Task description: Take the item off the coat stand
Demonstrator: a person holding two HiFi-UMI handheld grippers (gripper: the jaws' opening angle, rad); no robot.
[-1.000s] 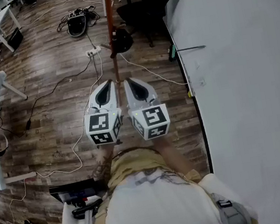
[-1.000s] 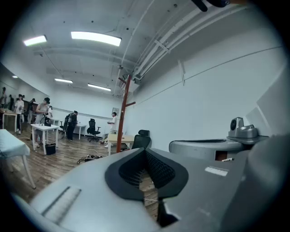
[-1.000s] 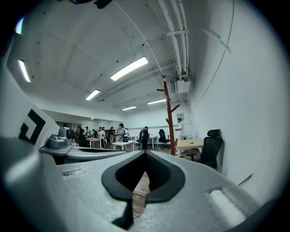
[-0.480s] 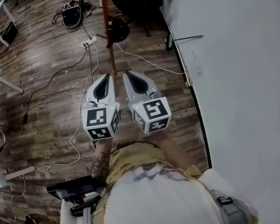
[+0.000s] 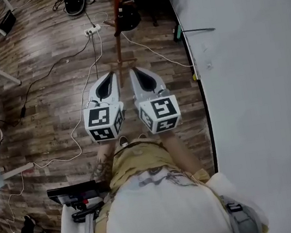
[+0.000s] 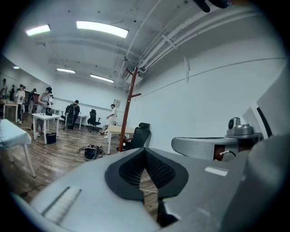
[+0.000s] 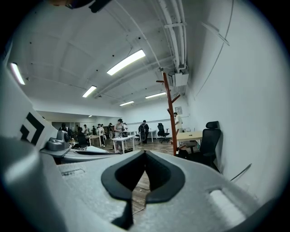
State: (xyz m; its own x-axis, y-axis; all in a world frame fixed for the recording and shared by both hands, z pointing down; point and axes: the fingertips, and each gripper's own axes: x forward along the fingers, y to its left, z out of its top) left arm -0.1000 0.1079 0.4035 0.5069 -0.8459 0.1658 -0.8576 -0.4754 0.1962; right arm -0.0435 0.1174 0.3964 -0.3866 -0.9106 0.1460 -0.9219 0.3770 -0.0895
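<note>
The step in hand looks like the approach. The left tongs [image 5: 107, 79] and right tongs [image 5: 138, 72] are both closed on nothing, their dark textured pads meeting in a seam. They sit side by side at frame centre, aimed at the stand [image 5: 117, 29] at upper centre. To do it well, I would close in square to the pole and open one pair only once near. The item should then be lifted up and off its peg rather than tugged sideways, since a slim pole on crossed feet would probably tip easily. The item [image 5: 130, 17] appears to be the dark, rounded, soft-looking lump just right of the pole at the top of the head view. It is too small there to say what it is or which peg carries it. The stand is reddish-brown wood, thin and straight, with short angled pegs near its top in the gripper views. The tongs' shells are smooth pale grey plastic. The floor [image 5: 44, 74] is worn dark plank wood strewn with white cables [image 5: 76, 47], and a smooth white surface [image 5: 253, 67] fills the right.
</note>
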